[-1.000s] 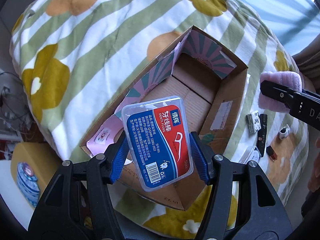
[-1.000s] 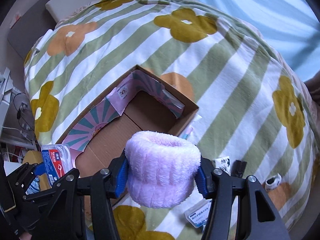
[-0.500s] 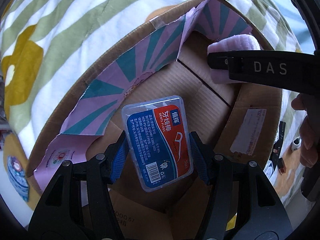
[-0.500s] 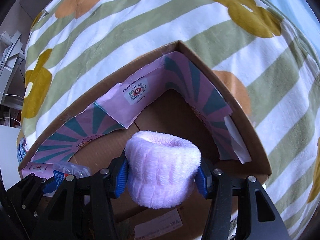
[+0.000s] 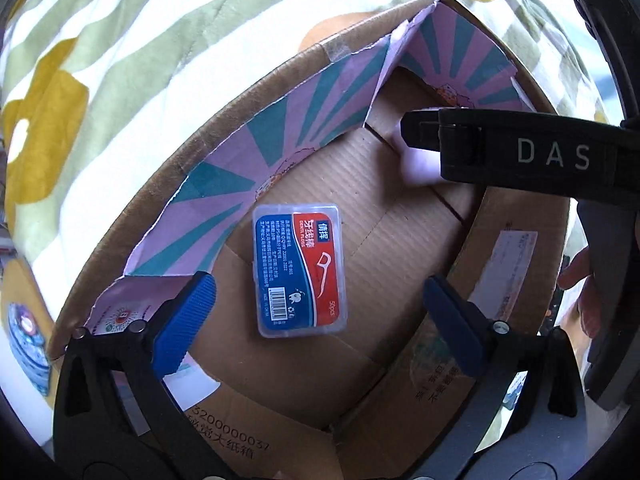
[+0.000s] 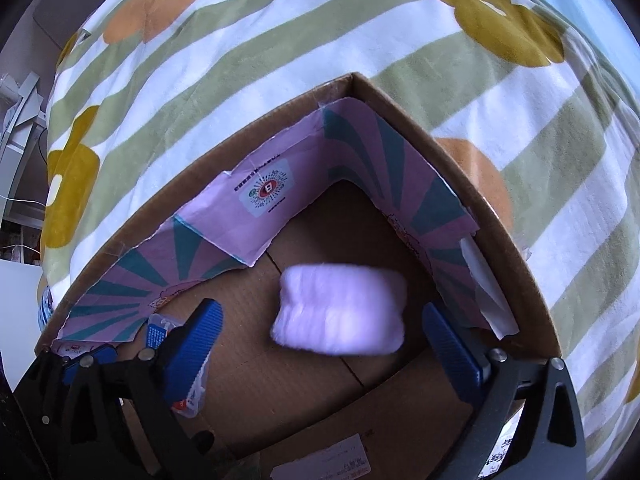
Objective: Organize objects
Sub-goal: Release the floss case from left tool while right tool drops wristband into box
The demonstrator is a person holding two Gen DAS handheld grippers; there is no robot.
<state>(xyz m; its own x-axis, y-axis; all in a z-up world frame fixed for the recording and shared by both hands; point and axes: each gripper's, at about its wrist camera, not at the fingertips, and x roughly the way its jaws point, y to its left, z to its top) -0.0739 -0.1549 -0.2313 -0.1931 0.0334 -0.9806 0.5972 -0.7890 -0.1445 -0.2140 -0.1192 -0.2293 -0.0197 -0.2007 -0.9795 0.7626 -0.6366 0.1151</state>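
Both grippers' jaws have just been opening. Left view: left gripper (image 5: 316,312) gapes wide, floss box (image 5: 299,270) lying free on the cardboard box (image 5: 400,264) floor. Right view: right gripper (image 6: 316,340) spread wide, pink fluffy band (image 6: 340,308) loose, blurred, inside.

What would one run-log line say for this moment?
left gripper: just opened, floss box loose in cardboard box | right gripper: just opened, fluffy pink roll released inside

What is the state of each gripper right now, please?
Left gripper: jaws just opened, empty; the clear plastic dental floss box lies free in the cardboard box.
Right gripper: jaws just opened, empty; the fluffy pink roll is released.
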